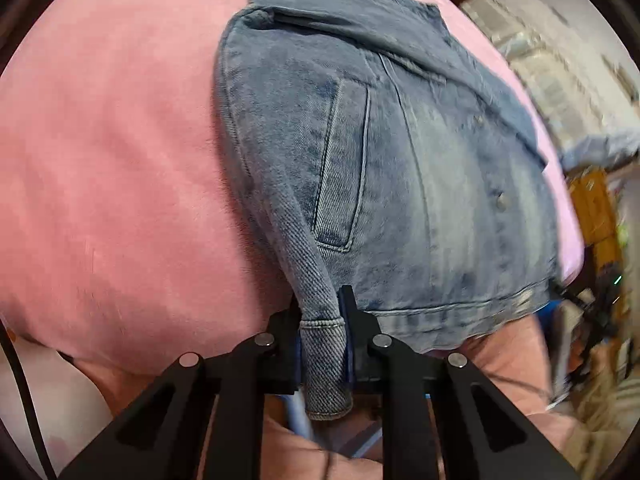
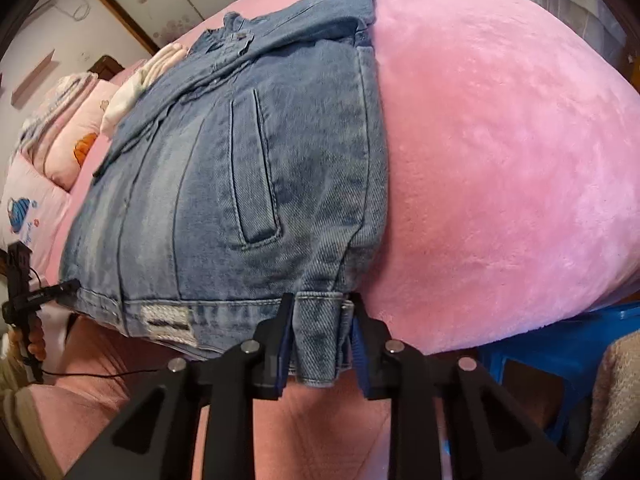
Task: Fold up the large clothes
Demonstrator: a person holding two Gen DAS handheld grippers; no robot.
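Note:
A blue denim jacket (image 1: 400,160) lies flat on a pink plush bed cover (image 1: 112,160), its hem toward me at the bed's near edge. My left gripper (image 1: 322,320) is shut on the jacket's left hem corner, which hangs down between the fingers. In the right wrist view the same jacket (image 2: 240,184) fills the left half, on the pink cover (image 2: 500,168). My right gripper (image 2: 320,320) is shut on the jacket's right hem corner. The other gripper (image 2: 24,300) shows at the far left, at the opposite hem corner.
Pink pillows (image 2: 52,160) and a white cloth (image 2: 136,84) lie at the head of the bed. A blue plastic stool (image 2: 560,344) stands below the bed edge on the right. Wooden furniture (image 1: 596,200) and cables stand beside the bed.

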